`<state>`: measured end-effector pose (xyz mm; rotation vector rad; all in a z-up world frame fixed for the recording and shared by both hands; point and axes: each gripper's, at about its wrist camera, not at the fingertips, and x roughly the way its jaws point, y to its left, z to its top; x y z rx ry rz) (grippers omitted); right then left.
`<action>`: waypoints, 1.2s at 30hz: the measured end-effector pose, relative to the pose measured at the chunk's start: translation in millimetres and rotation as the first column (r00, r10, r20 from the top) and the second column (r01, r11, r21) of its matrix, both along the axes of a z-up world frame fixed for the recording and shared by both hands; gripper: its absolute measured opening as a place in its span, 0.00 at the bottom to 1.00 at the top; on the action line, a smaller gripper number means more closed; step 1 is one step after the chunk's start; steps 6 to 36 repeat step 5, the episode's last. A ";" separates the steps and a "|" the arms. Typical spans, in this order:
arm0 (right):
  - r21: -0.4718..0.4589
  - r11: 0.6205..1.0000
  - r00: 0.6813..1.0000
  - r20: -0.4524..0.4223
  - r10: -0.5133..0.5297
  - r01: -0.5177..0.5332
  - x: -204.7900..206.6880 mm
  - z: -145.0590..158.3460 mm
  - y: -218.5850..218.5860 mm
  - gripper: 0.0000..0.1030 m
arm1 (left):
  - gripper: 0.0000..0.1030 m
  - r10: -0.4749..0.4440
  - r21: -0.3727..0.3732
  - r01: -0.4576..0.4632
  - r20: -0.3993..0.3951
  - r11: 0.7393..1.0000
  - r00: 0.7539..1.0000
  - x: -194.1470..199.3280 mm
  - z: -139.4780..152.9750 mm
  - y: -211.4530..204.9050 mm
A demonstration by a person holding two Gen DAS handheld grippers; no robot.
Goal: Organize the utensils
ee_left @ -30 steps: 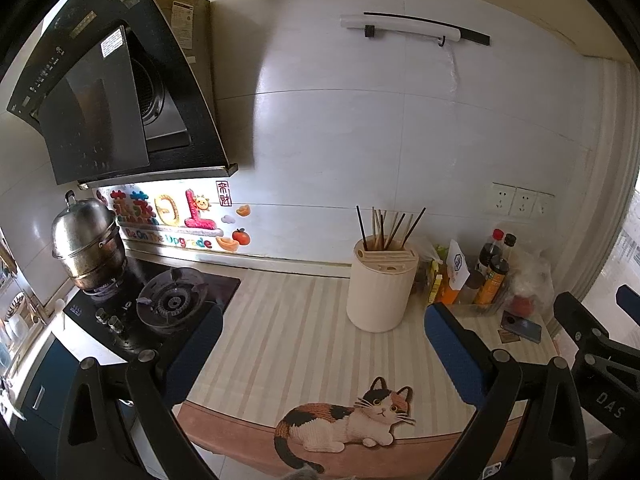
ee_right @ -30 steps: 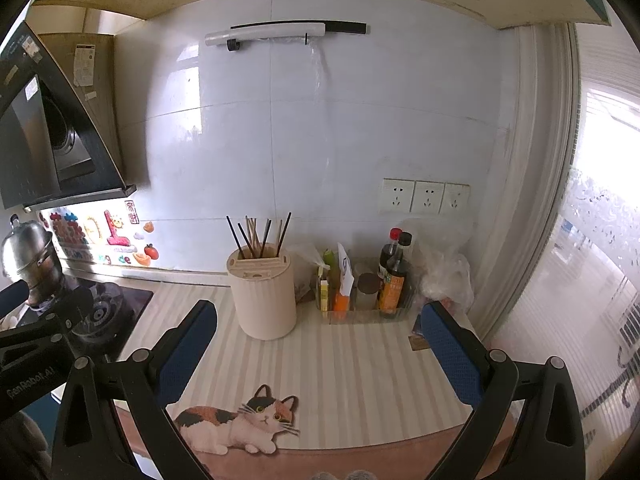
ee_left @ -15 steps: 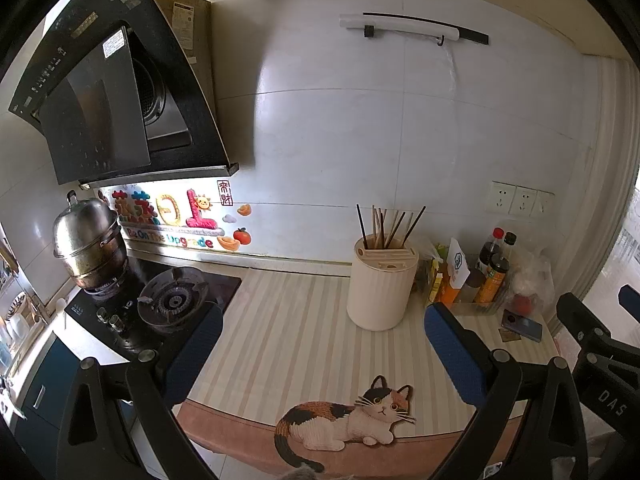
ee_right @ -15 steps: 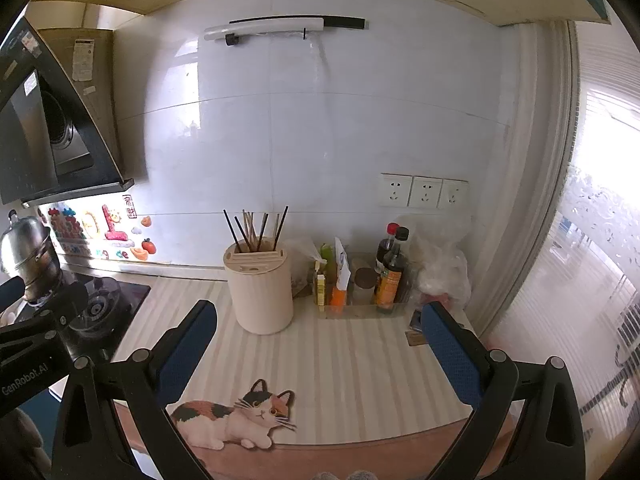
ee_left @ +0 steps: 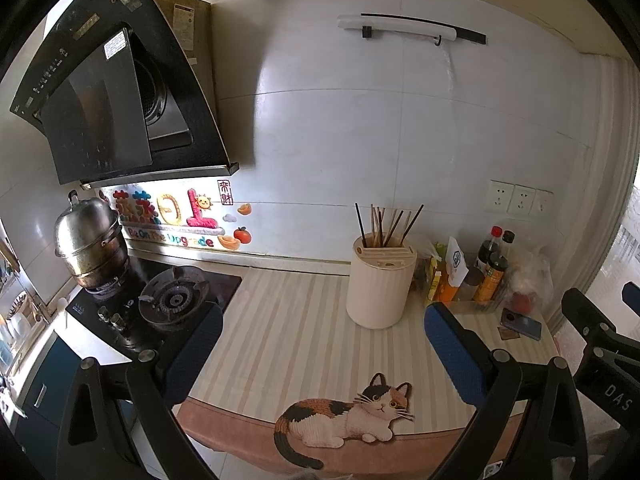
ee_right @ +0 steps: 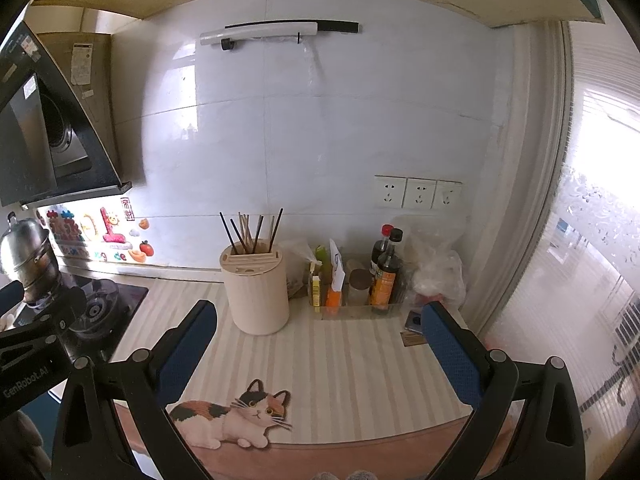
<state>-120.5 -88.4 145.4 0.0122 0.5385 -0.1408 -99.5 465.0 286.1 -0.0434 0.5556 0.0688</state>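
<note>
**Both tools idle above the mat, chopsticks standing in the holder**

Change over the last second: barely any. Both views drift slightly, the right wrist view a bit more; nothing on the surface (ee_left: 288,320) has shifted. Neither tool has closed in on anything, so no read on task progress from motion.

Left tool (ee_left: 320,348): fingers wide apart, nothing between them. Right tool (ee_right: 320,344): same, spread and empty. Both hang over the striped cat mat (ee_right: 336,364), in front of the holder.

Containers:
- Cream utensil holder (ee_left: 380,284), upright. Dark and light chopsticks (ee_left: 386,226) stand in its rear opening, fanned out. The slots in its top look empty.
- Clear tray (ee_right: 360,308) just right of the holder: sauce bottles (ee_right: 386,272), a jar, small cartons and packets.
- Steamer pot (ee_left: 90,240) far left of the holder, lid on, contents hidden.

No loose utensils visible near the holder. This fits either chopsticks already put away or chopsticks waiting to be pulled and sorted; can't tell which.
</note>
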 end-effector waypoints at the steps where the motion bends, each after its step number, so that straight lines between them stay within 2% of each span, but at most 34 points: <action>1: 0.000 1.000 1.000 0.000 0.000 0.000 -0.3 0.2 -0.2 1.00 | 1.00 -0.001 0.000 0.001 -0.002 1.000 1.000 -0.6 -0.2 -1.1; 36: -0.001 1.000 1.000 0.002 -0.001 0.001 -2.1 1.3 0.0 1.00 | 1.00 -0.011 -0.011 0.011 0.000 1.000 1.000 -3.4 0.8 -1.5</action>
